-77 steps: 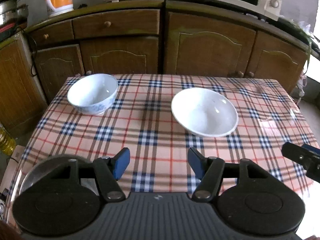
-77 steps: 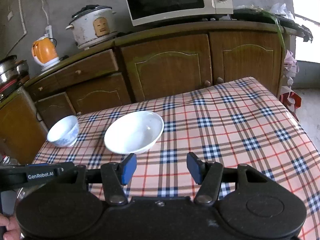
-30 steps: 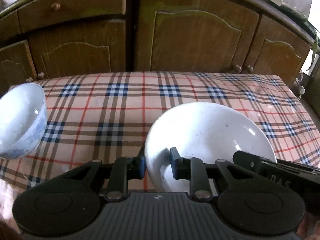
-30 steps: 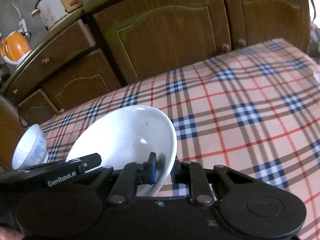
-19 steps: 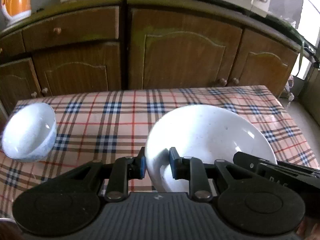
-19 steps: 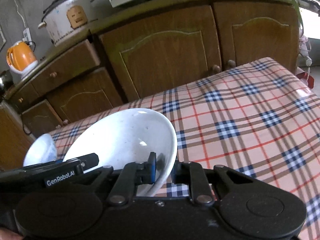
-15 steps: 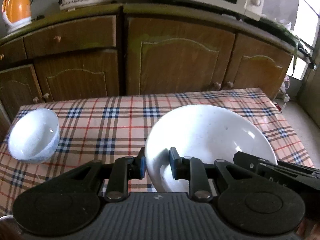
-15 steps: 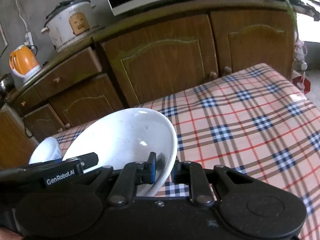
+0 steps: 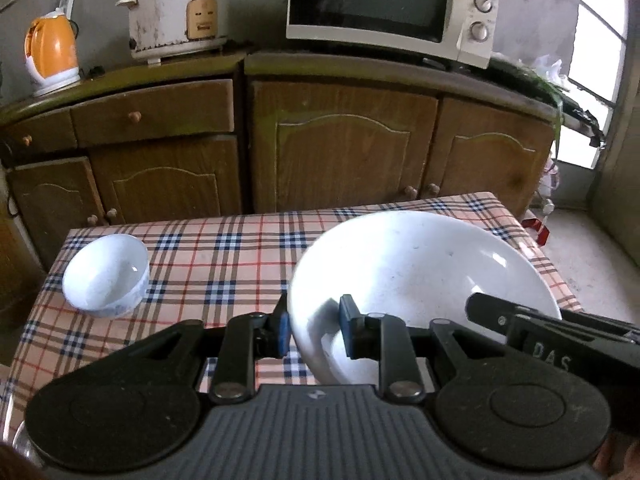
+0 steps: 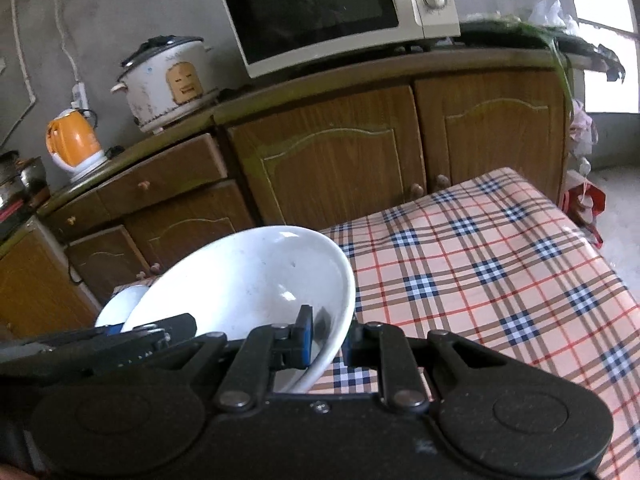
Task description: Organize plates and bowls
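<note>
White bowl [image 9: 420, 264], pale-blue small bowl [image 9: 105, 280], red-and-navy plaid tablecloth [image 9: 224, 256].

The left gripper [image 9: 314, 330] and right gripper [image 10: 326, 338] are each clamping the rim of the same wide white bowl [image 9: 420, 276], tilted downward.

The big white bowl [image 9: 420, 272] was a wide, shallow one, plain glossy white, empty, with a few tiny dark specks inside. It was tilted, and its near rim sat right between the jaws on both sides. The small bowl [image 9: 105, 280] was white with a faint blue pattern outside, upright, empty, well off to the left of the jaws.
</note>
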{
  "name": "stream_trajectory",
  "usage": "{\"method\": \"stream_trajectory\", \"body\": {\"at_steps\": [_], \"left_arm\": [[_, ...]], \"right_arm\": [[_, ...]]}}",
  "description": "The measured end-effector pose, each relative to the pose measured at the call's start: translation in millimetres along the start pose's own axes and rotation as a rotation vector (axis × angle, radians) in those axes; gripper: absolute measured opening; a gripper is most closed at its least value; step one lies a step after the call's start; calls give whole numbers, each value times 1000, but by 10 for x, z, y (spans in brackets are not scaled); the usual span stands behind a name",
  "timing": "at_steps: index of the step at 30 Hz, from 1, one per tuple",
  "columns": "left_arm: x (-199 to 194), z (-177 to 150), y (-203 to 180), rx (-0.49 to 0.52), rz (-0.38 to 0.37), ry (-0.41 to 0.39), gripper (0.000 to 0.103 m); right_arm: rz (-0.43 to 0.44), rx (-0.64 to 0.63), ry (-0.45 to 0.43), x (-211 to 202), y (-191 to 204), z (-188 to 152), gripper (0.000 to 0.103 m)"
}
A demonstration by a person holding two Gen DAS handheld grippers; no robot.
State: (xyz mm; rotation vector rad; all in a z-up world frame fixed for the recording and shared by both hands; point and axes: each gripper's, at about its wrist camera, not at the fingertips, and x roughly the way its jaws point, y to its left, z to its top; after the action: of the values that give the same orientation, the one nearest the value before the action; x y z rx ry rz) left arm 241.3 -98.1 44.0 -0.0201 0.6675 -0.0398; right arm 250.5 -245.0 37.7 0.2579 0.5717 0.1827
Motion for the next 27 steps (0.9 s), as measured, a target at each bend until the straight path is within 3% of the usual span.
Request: {"method": "stream_trajectory", "body": {"at_steps": [14,27], "left_arm": [[-497,-103,-148,1,0,-44,24],[-724,-236,-261,2,-25,-59,25]], "right_arm": [[1,-3,-44,-585,32,-41,20],[-10,-10,-85,-947,-26,-125,20]]}}
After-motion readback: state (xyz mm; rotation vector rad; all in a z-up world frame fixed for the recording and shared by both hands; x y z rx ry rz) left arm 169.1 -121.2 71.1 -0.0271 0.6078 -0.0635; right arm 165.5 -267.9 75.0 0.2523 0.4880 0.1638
